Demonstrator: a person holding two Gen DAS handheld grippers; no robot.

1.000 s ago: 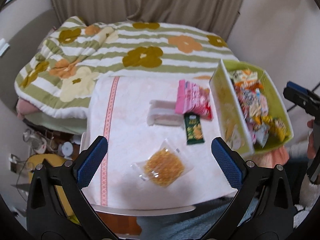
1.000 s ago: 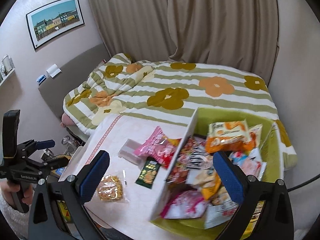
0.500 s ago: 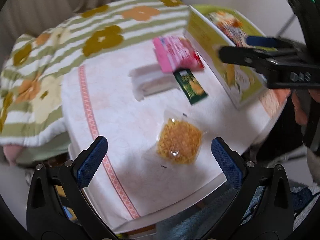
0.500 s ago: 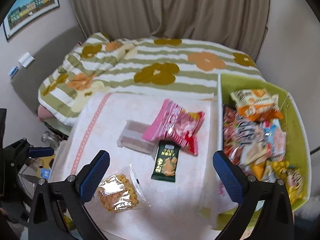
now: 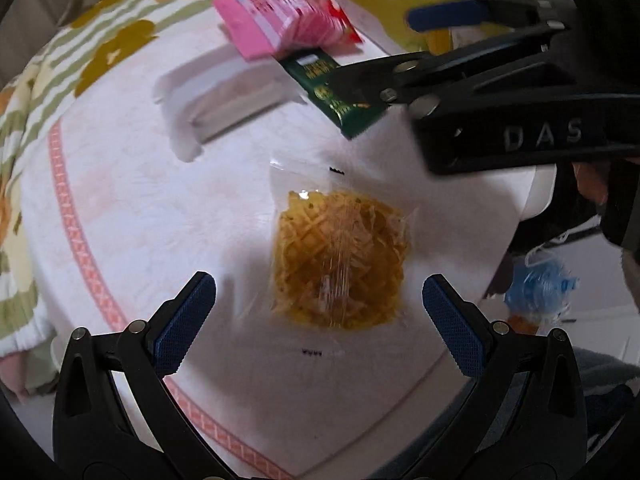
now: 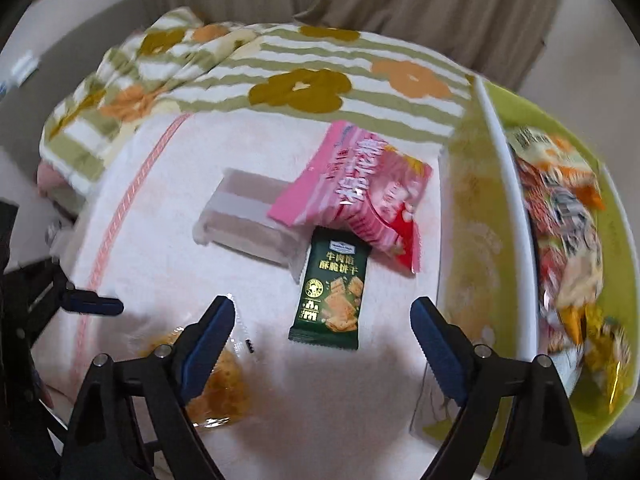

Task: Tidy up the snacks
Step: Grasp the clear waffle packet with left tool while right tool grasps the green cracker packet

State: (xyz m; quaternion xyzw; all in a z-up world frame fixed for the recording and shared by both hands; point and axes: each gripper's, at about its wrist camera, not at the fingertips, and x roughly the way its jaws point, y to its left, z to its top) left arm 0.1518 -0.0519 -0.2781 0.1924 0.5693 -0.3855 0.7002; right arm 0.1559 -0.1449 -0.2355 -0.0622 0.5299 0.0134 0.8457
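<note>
"DAS" on right gripper point(image 5: 460, 76); "酥脆饼干" on green packet point(image 6: 332, 292).

White cloth-covered table point(image 6: 160, 240) w/ a pink stripe near its left edge. On it: clear bag of yellow snacks point(image 5: 340, 264), dark green cracker packet point(image 6: 332, 292), pink packet point(image 6: 360, 192) overlapping its top, clear plastic box point(image 6: 244, 216) beside it, green bin point(image 6: 496, 208) at right edge, full of snacks.
</note>
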